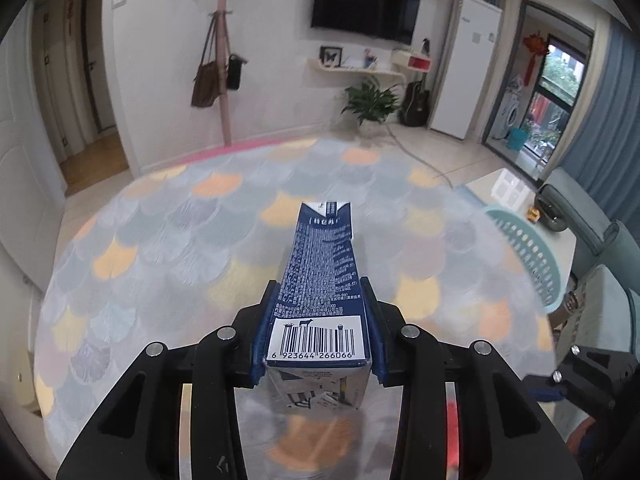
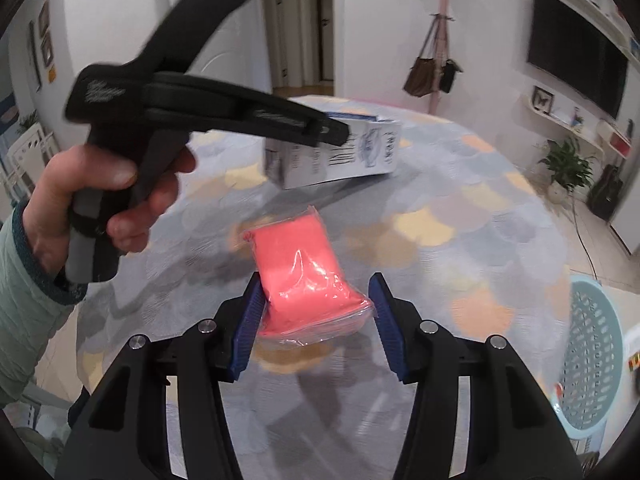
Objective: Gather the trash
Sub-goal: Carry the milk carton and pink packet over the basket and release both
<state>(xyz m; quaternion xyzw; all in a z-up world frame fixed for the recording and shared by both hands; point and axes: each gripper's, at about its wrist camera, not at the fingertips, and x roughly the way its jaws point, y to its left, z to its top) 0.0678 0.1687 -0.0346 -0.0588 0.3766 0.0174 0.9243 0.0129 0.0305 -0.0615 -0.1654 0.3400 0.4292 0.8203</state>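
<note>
The left gripper has its jaws closed on a carton, both blue pads pressed flat against its long sides. The carton lies lengthwise between the jaws, barcode end nearest the camera, its far end sticking out well past the fingertips. It is held clear above the rug that shows blurred beneath it.

The right gripper has its jaws wide open around a pink packet in clear wrap. The left pad touches or nearly touches the packet's edge; the right pad stands apart from it, with a gap between. The packet's near end sits between the jaws and its far end reaches out beyond the tips. Whether it rests on the rug or is slightly lifted cannot be told through the blur.

Only the right wrist view shows the packet whole, and with it the left gripper from the side, ahead of the right jaws and up to the left, with the person's left hand on its handle and the carton lying crosswise in its grip. Only the left wrist view shows the barcode and the print on the carton; there the right gripper appears just as a dark piece at the right edge.

A teal basket stands to the right of the jaws in the left view and to the lower right in the right view, well apart from both items.
</note>
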